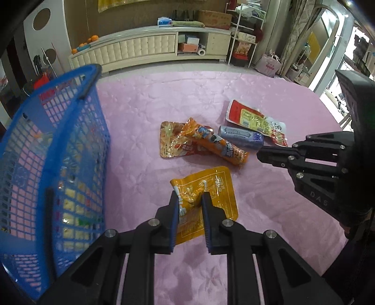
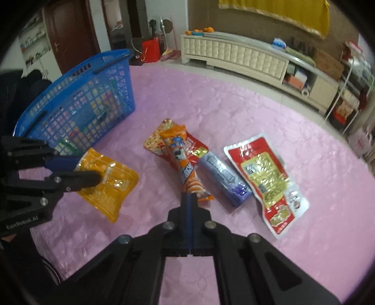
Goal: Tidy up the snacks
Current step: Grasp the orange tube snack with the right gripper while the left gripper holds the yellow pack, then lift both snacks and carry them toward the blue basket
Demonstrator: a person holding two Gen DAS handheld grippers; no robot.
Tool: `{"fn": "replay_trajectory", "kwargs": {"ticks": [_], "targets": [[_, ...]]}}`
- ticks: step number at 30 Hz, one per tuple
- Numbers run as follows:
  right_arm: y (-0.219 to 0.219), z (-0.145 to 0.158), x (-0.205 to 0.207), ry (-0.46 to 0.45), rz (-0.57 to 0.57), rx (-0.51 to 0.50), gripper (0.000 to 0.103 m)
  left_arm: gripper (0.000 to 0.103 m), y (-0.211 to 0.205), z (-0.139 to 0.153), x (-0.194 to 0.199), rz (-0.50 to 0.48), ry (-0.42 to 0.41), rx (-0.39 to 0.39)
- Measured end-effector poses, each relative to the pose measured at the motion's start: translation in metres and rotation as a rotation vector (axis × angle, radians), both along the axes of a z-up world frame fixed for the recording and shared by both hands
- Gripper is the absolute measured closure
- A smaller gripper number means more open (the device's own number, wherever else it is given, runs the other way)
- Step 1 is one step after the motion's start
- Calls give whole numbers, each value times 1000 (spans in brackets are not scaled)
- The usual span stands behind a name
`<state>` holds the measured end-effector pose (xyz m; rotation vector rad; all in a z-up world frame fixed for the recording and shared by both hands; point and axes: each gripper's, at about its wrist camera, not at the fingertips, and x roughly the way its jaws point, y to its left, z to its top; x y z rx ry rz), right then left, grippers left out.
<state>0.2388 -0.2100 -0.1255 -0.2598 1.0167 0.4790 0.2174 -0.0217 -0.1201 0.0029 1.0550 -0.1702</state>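
Glossy foil pouch [image 1: 206, 187], plastic basket [image 1: 77, 131]

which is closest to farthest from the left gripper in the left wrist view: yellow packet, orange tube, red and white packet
1. yellow packet, pinched between the left gripper fingers
2. orange tube, farther out on the pink cloth, middle of the pile
3. red and white packet, farthest, right of the tube

Cream cabinet [image 1: 150, 47] (tufted), brown wall [image 1: 140, 16]

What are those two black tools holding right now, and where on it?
The left tool grips the yellow snack pouch by its near left corner, pinched between the fingers. The right tool is shut with nothing in it, its tips above the orange snack stick.
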Motion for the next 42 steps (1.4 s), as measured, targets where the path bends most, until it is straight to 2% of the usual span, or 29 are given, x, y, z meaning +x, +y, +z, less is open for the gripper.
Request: {"fn": "replay_trajectory", "kwargs": {"ticks": [4,7,21,22,24,26,29,31,36,37,38,39,40,42], "targets": [[11,5,0,1,32,-3,101,86,1,8,-9,1,-20,7],[15,4,8,-38,32,-35,101,86,8,10,-12,22,-19,10],[19,-32,42,85,63,-32,94,86,4,-6,1,24,4,26],[22,-33,42,74,73,-41,92,86,5,-7,2,24,8,27],[24,-33,43,64,78,-45,80,86,5,-10,5,26,13,28],[25,-32,45,57,79,-41,60,86,5,-12,7,25,17,29],[24,-31,51,34,74,-49,47,86,2,-15,11,22,19,29],[24,-36,58,39,73,-69,45,86,1,-18,13,22,23,30],[31,-42,53,6,140,-82,46,86,-1,-20,16,18,22,30],[33,-43,50,-2,156,-91,53,86,-1,-20,17,16,23,31],[36,-45,47,5,176,-99,73,86,-2,-20,17,18,23,33],[39,-48,44,9,180,-124,82,86,-1,-20,17,20,23,33],[41,-49,39,-2,182,-138,86,86,0,-19,16,21,21,30],[38,-44,34,7,181,-101,87,86,0,-15,12,20,12,26]]}}
